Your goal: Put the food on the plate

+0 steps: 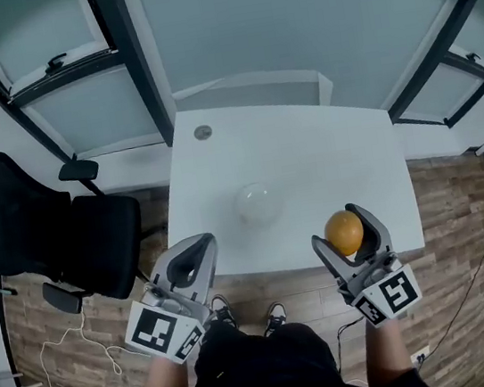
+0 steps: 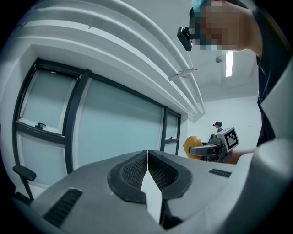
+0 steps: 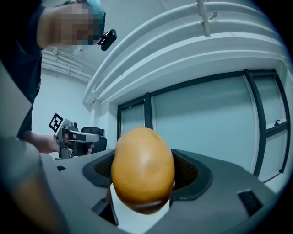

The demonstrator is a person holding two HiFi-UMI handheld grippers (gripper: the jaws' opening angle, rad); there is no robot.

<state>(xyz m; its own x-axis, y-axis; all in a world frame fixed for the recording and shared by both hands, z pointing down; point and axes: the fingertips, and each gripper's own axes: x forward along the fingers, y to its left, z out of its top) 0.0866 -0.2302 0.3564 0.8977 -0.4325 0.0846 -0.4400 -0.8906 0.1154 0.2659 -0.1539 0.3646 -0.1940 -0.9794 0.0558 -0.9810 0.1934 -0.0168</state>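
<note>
- I held the right gripper [image 1: 348,232] clenched on the orange fruit [image 3: 143,164], lifted clear for carrying to the plate [image 1: 257,204].
- Left gripper [image 1: 192,251] closed, empty, spare.

I can't tell plate [image 1: 257,202] rim from white table [image 1: 326,153]; food [image 3: 143,164] base hidden in R gripper [image 1: 350,239].

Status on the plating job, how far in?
Done: the round orange food is off the white table, clamped in the right tongs. In hand: the carry to the pale round plate, which sits bare mid-table. Left: lower the food onto it and release. The left tongs are shut and empty.
</note>
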